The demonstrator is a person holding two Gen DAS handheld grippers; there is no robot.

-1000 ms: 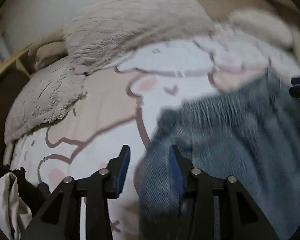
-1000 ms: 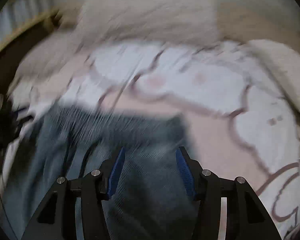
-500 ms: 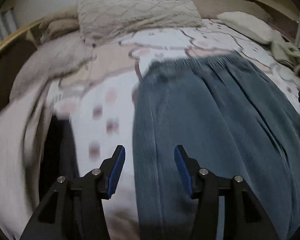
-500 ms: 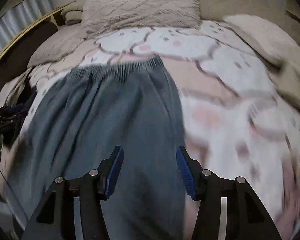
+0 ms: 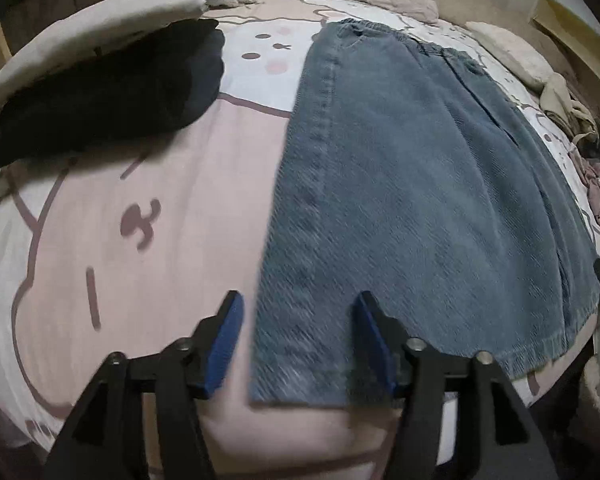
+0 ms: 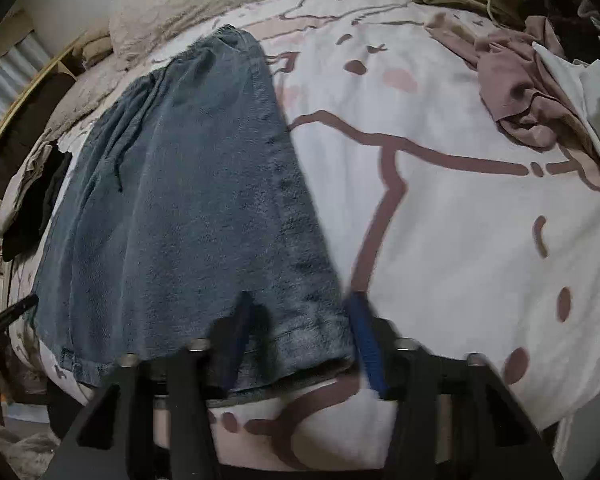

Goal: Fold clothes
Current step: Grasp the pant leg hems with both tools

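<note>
Blue denim shorts (image 5: 412,184) lie flat along the middle of the bed (image 5: 148,216), waistband at the top of the frame, hems at the bottom edge by both claws. The left claw (image 5: 298,344) is spread over the hem's left corner, nothing pinched; the right claw (image 6: 300,336) is likewise spread, straddling the opposite hem corner.

The risk from here — if either claw closes too shallow or catches only the top layer, the denim may slip free or the layers may part and the fold skew. A bite too deep could drag up the cartoon-print sheet (image 6: 460,216) as well.

Half a second earlier the shorts filled both views further up the frame; now the hem sits between the fingers, and a black garment (image 5: 112,92) shows in the upper left.
</note>
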